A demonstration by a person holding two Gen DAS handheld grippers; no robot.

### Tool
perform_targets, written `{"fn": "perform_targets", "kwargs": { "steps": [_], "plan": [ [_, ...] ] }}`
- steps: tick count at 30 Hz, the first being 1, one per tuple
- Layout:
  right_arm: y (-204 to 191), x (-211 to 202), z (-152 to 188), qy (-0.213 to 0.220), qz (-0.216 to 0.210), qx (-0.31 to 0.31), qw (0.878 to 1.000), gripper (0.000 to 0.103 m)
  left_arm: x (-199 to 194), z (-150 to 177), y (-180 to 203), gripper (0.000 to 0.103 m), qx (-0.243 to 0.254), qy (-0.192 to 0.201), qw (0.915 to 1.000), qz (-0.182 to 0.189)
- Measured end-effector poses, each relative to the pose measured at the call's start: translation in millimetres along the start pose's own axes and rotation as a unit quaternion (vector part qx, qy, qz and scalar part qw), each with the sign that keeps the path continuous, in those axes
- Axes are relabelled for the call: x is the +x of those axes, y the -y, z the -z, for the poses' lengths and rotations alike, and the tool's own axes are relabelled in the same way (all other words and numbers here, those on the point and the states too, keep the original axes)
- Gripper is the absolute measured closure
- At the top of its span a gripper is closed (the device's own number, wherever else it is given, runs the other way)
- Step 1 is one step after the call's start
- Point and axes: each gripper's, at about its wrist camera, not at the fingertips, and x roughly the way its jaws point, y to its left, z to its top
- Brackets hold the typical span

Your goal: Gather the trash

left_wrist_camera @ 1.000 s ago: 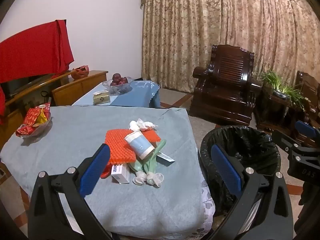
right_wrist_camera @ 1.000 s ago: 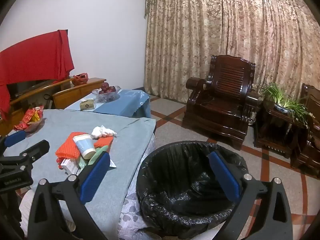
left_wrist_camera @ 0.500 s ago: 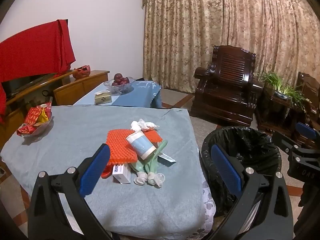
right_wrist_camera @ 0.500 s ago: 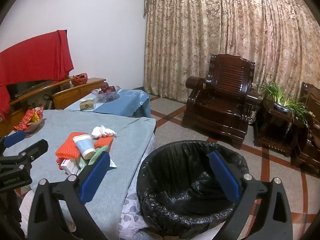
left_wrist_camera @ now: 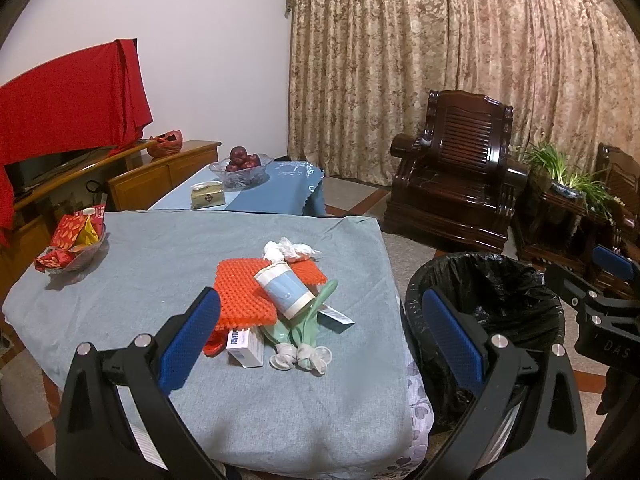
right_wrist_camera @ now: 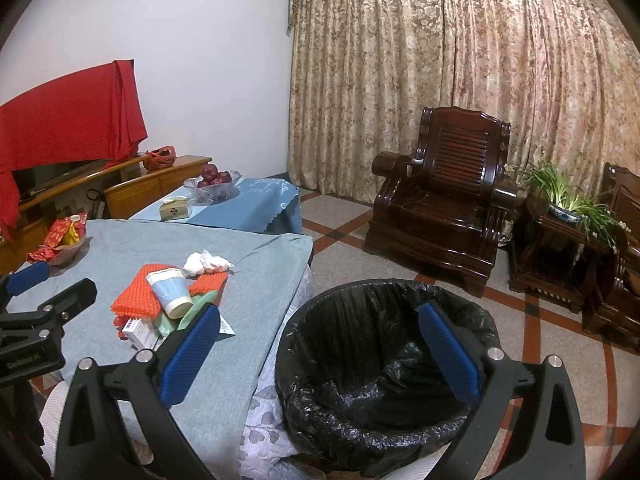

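A pile of trash lies on the grey-blue tablecloth [left_wrist_camera: 160, 264]: a paper cup [left_wrist_camera: 285, 289] on its side, an orange spiky mat [left_wrist_camera: 244, 294], crumpled white tissue [left_wrist_camera: 289, 250], a small white box [left_wrist_camera: 245, 347] and green stems with white ends [left_wrist_camera: 304, 336]. My left gripper [left_wrist_camera: 320, 336] hovers open just short of the pile, holding nothing. A bin with a black bag [right_wrist_camera: 384, 356] stands on the floor right of the table. Over the bin my right gripper [right_wrist_camera: 318, 356] is open and empty. The same cup [right_wrist_camera: 170, 294] and mat [right_wrist_camera: 138, 292] show at its left.
A glass dish of red snack packets [left_wrist_camera: 74, 240] sits at the table's far left. Behind is a low blue-covered table with a fruit bowl [left_wrist_camera: 242, 166] and a tissue box [left_wrist_camera: 208, 196]. A dark wooden armchair [right_wrist_camera: 444, 200] and a plant stand [right_wrist_camera: 568, 232] stand on the tiled floor.
Both views have shifted slightly; the trash pile and the bin sit a little higher in the left wrist view. Both grippers stay open and nothing has been picked up.
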Motion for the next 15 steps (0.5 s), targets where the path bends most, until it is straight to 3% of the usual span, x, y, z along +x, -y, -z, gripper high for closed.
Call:
{"fn": "perform_targets", "kwargs": {
  "steps": [15],
  "plan": [
    [-0.9, 0.1, -0.3, -0.001, 0.0, 0.001, 1.0, 0.006, -1.4, -0.9, 3.2, 0.005, 0.001, 0.0, 1.0, -0.001]
  ]
}}
